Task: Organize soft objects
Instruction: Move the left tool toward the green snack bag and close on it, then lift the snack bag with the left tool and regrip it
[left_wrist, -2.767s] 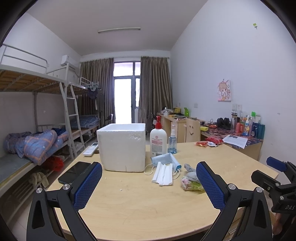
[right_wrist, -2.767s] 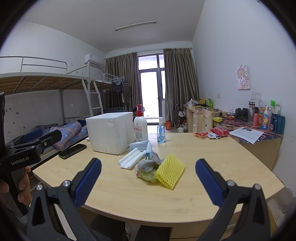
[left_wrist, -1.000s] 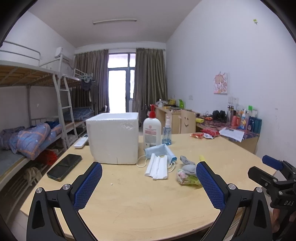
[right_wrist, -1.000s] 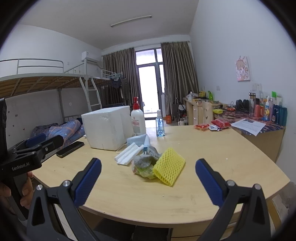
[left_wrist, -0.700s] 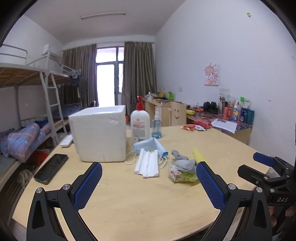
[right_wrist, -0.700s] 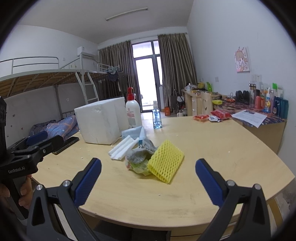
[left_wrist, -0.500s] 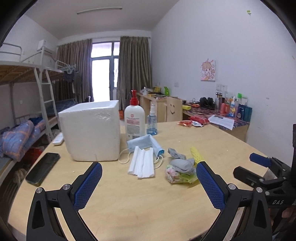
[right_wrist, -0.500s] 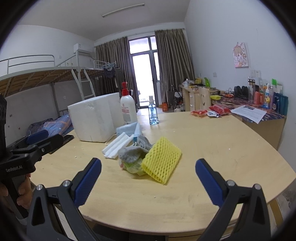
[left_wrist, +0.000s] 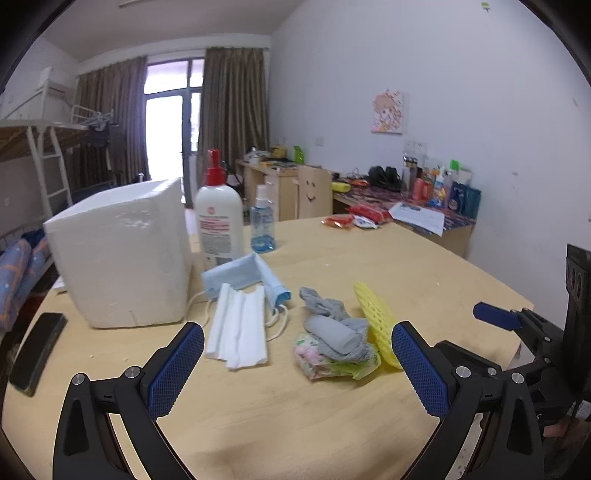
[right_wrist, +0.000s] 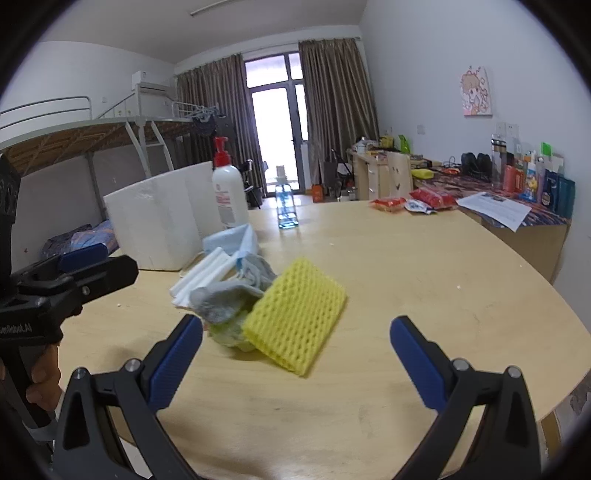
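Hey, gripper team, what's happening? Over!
Both hand-held grippers open, empty. Soft pile, yellow foam net and grey sock, untouched on table. Nothing blocking.

A round wooden table carries everything. On its left part stands a white foam box, with a black phone lying flat near the left edge. Behind the box stand a pump bottle and a small spray bottle. In the middle lie a blue mask, folded white foam sheets, a grey sock atop a crumpled wrapper, and a yellow foam net touching that heap. Red snack packets lie at the far edge.
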